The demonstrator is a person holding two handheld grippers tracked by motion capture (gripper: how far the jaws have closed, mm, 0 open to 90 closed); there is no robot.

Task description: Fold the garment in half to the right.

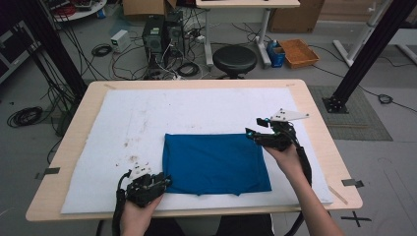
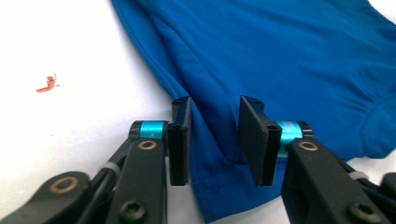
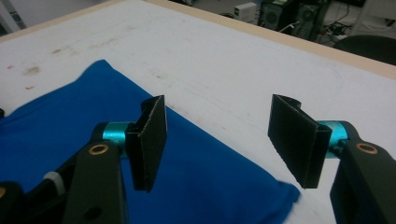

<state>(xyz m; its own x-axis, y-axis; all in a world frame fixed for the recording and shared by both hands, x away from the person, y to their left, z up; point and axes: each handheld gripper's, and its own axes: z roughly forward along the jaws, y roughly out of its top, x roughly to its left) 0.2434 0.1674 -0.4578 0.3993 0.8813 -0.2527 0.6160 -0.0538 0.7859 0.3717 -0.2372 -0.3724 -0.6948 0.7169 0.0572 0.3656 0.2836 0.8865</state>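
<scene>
The folded blue garment (image 1: 215, 164) lies flat on the white mat (image 1: 196, 110), toward your side of the table. Your left gripper (image 2: 215, 140) straddles its near left corner, jaws spread with a fold of cloth between them, not yet pinched. Your right gripper (image 3: 224, 144) hovers released above the far right corner (image 3: 280, 193).

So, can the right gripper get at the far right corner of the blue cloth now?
Probably yes: the right gripper hangs open just above that corner of the blue cloth, with nothing between them.
</scene>
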